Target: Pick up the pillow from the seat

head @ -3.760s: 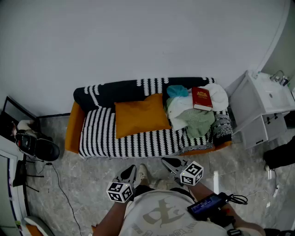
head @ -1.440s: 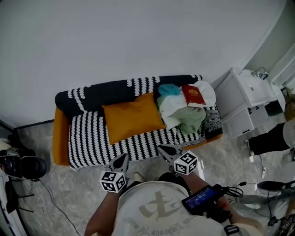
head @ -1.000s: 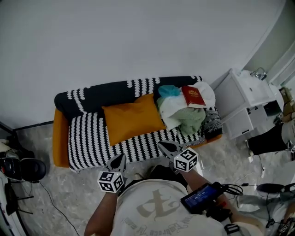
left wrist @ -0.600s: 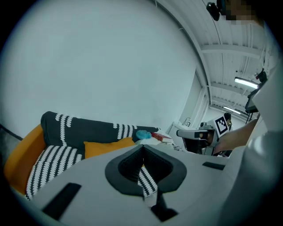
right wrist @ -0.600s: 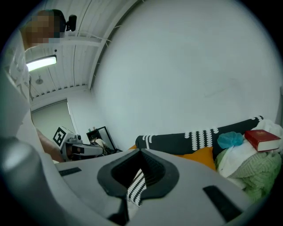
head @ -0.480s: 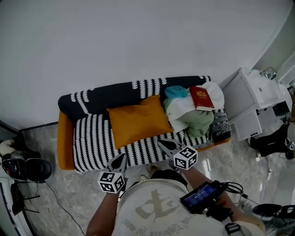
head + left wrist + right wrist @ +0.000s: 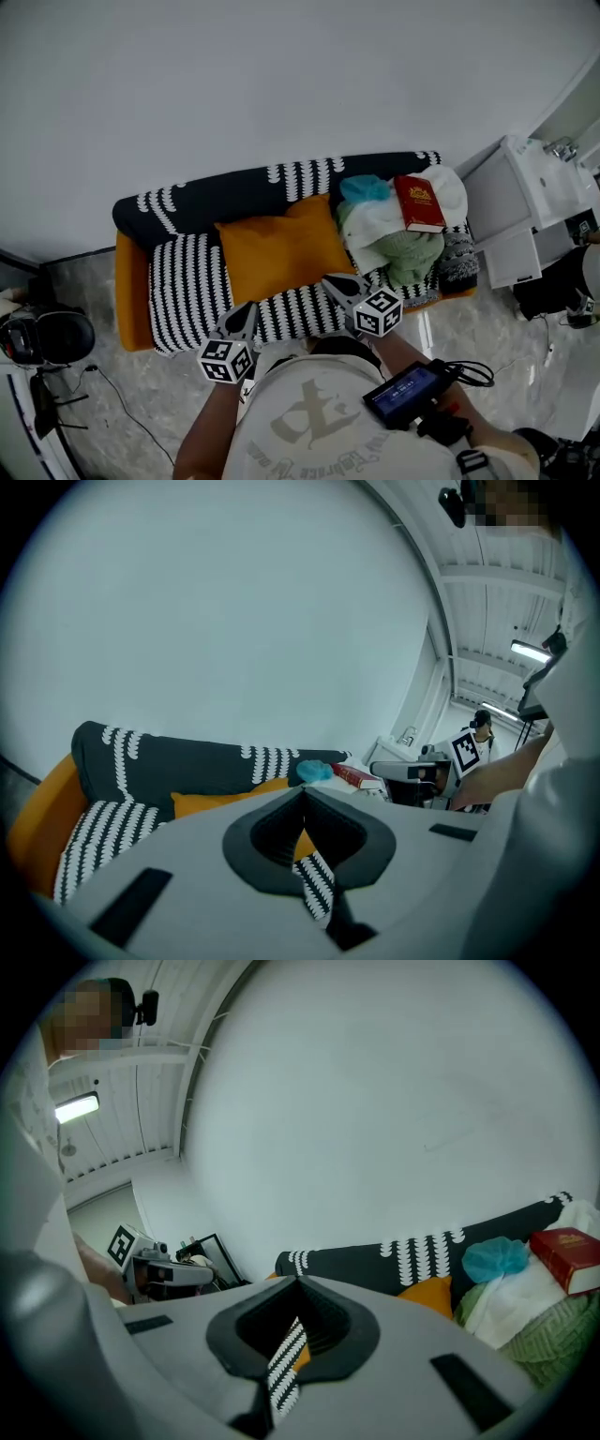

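Orange pillow [image 7: 281,255] lies mid-seat on the striped sofa [image 7: 183,291], propped against the backrest, just beside the heap of clothes [image 7: 398,239] that fills the seat's right end. Step in hand: approach, no contact yet. Left gripper [image 7: 248,309] and right gripper [image 7: 331,281] hover at the seat's front edge, jaws of both fully together, holding nothing. Next move, as judged: part both jaws, reach forward, pinch the pillow's near corners, then lift.

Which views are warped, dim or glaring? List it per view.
Head view: dim, even light, sofa sharp, mild bowing at the edges. Left gripper view: strong fisheye, black corners. Right gripper view: same fisheye and black corners, lamp glaring at left.
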`<action>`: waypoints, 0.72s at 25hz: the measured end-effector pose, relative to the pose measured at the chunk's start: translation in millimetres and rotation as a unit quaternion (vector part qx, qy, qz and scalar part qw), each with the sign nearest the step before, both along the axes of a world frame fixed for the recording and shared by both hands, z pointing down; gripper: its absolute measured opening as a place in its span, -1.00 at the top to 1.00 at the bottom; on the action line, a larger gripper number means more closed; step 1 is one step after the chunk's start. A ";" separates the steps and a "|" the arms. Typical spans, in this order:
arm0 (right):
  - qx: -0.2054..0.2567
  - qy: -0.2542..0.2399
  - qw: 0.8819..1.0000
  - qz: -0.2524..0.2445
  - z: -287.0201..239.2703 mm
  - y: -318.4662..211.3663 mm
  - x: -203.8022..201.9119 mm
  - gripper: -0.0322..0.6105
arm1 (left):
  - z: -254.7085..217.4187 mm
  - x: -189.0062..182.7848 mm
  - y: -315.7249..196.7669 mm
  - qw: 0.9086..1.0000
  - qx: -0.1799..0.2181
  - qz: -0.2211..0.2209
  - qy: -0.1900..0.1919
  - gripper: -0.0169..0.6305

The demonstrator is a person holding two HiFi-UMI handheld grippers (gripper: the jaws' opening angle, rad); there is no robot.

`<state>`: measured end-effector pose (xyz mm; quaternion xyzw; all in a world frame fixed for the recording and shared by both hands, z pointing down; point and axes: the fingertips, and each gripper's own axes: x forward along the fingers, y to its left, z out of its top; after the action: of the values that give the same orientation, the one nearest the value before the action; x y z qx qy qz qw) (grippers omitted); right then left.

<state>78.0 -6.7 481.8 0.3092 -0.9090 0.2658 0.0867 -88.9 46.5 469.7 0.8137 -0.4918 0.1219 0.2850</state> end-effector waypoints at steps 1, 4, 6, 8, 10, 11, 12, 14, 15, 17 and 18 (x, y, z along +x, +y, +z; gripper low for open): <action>-0.002 -0.001 1.000 -0.002 3.0 -6.5 0.0 0.86 | 1.0 0.2 -6.0 1.000 -0.002 -0.002 -0.002 0.92; -0.011 -0.003 1.000 -0.009 12.0 -23.9 -1.3 0.86 | 6.1 -0.2 -20.8 1.000 -0.010 -0.008 -0.008 0.92; -0.017 -0.004 1.000 -0.017 17.4 -32.8 -3.6 0.86 | 10.5 -2.2 -28.2 1.000 -0.018 -0.014 -0.012 0.92; -0.023 -0.002 0.999 -0.027 23.9 -41.3 -5.0 0.86 | 15.6 -3.7 -34.7 0.999 -0.025 -0.021 -0.016 0.92; -0.030 0.000 0.999 -0.036 31.3 -49.8 -4.7 0.86 | 22.3 -4.0 -39.8 0.999 -0.033 -0.025 -0.022 0.92; -0.033 0.000 0.999 -0.039 34.8 -53.9 -3.8 0.86 | 25.8 -3.9 -41.9 0.999 -0.038 -0.027 -0.026 0.92; -0.036 0.000 0.998 -0.042 38.1 -58.2 -2.5 0.86 | 28.9 -3.9 -43.9 0.998 -0.042 -0.029 -0.030 0.92; -0.039 0.004 0.998 -0.049 45.1 -67.0 0.7 0.86 | 33.0 -4.2 -48.6 0.998 -0.048 -0.035 -0.036 0.92; -0.041 0.007 0.998 -0.052 49.0 -71.2 2.1 0.86 | 34.3 -4.8 -51.1 0.997 -0.049 -0.038 -0.037 0.92; -0.046 0.011 0.997 -0.056 56.5 -78.0 5.0 0.86 | 36.7 -6.2 -55.1 0.997 -0.053 -0.044 -0.041 0.92; -0.049 0.013 0.997 -0.056 60.1 -80.4 7.0 0.86 | 38.3 -6.7 -56.7 0.997 -0.055 -0.047 -0.042 0.92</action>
<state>85.0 -87.2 541.9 0.2564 -0.9095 0.3009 0.1282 -95.5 -10.1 507.9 0.7669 -0.5338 0.1690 0.3137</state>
